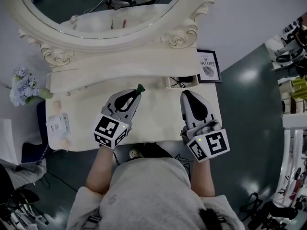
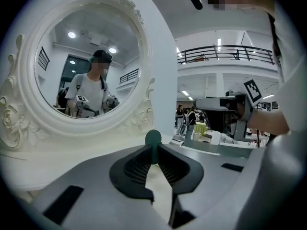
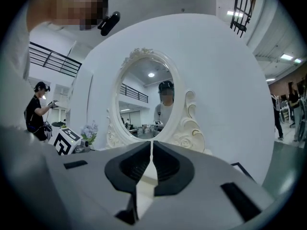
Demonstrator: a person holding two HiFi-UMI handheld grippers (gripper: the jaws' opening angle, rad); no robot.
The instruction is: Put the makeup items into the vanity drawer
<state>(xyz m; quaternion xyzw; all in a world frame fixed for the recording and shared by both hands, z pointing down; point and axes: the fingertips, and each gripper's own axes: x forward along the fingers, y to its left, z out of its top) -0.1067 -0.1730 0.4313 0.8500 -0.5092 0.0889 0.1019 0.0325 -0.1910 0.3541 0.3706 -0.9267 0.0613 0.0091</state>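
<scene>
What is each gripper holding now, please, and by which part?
Left gripper grips a slim dark-green item by its shaft, rounded end protruding; right gripper holds nothing.

On the cream table [image 1: 158,114], below the oval mirror [image 1: 96,4], the left hand-held gripper [image 1: 135,94] pinches a small dark green item [image 1: 140,88] at its tips. The right hand-held gripper [image 1: 185,95] is held alongside, its tips just in front of the open vanity drawer [image 1: 194,81], which has something dark inside. A framed print [image 1: 208,66] sits just right of the drawer, and pale blue flowers [image 1: 24,86] stand at far left.
</scene>
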